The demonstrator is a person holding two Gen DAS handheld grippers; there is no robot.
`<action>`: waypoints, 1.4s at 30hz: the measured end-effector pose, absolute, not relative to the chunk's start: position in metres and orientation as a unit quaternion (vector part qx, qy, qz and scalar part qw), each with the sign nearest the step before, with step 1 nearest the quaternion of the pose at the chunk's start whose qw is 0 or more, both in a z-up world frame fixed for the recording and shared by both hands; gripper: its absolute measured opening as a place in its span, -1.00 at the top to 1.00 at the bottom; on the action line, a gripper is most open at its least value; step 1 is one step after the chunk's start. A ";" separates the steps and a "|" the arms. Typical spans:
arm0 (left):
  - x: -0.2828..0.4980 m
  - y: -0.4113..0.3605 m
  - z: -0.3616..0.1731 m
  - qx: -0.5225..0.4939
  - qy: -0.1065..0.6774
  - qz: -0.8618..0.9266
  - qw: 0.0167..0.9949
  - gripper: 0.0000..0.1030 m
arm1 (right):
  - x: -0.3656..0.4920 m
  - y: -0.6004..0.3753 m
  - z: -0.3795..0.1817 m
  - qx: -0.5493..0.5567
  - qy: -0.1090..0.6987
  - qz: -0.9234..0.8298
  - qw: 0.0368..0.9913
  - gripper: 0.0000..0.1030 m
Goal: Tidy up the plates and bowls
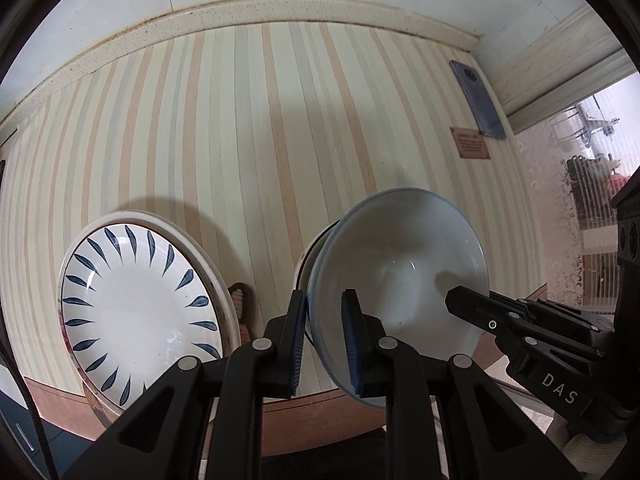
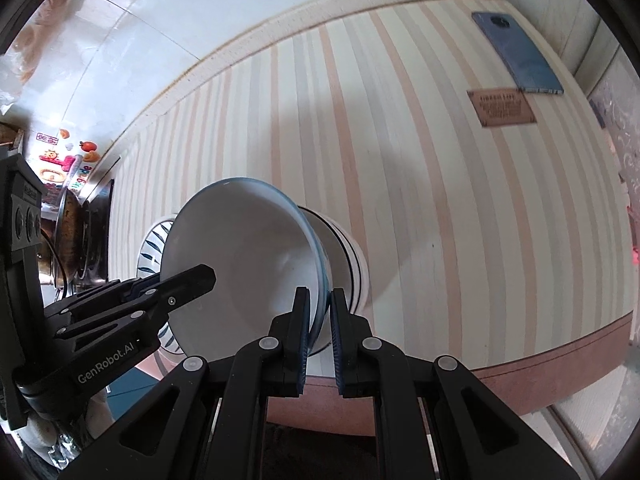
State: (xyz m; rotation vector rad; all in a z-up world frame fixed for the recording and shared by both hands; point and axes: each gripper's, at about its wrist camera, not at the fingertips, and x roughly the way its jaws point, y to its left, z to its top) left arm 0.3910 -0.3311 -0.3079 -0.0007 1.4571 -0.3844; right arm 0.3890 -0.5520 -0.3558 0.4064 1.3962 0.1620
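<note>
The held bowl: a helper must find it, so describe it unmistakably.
On the striped tablecloth, right of the leaf-patterned plates, is the plain white bowl with a pale blue rim. Unlike its neighbours, it's tilted, gripped by both the left gripper and right gripper.

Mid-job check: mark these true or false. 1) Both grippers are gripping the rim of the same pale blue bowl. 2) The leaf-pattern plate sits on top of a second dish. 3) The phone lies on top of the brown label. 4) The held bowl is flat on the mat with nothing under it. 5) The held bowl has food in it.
1) True. The left gripper and the right gripper each pinch the pale blue bowl at opposite rim edges.
2) True. The leaf-pattern plate rests on a larger cream plate.
3) False. The phone lies beside the brown label, just past its far edge.
4) False. It is tilted, over a striped bowl.
5) False. Its inside is bare.
</note>
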 end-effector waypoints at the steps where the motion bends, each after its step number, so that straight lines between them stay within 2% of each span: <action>1: 0.391 -0.332 -0.311 0.002 0.664 -0.174 0.727 0.69 | 0.389 -0.552 -0.358 0.186 0.639 0.074 0.742 0.78; 25: 0.386 -0.342 -0.325 0.036 0.665 -0.156 0.729 0.69 | 0.400 -0.551 -0.370 0.171 0.661 0.070 0.728 0.75; 30: 0.372 -0.337 -0.305 0.055 0.648 -0.160 0.743 0.68 | 0.394 -0.556 -0.362 0.169 0.654 0.063 0.735 0.75; 37: 0.350 -0.326 -0.250 0.063 0.603 -0.181 0.774 0.67 | 0.373 -0.559 -0.313 0.153 0.619 0.052 0.768 0.75; 39: 0.347 -0.321 -0.234 0.056 0.593 -0.193 0.780 0.59 | 0.364 -0.558 -0.295 0.147 0.607 0.049 0.780 0.75; 42: 0.345 -0.315 -0.213 0.037 0.582 -0.210 0.784 0.14 | 0.351 -0.554 -0.271 0.141 0.591 0.049 0.793 0.65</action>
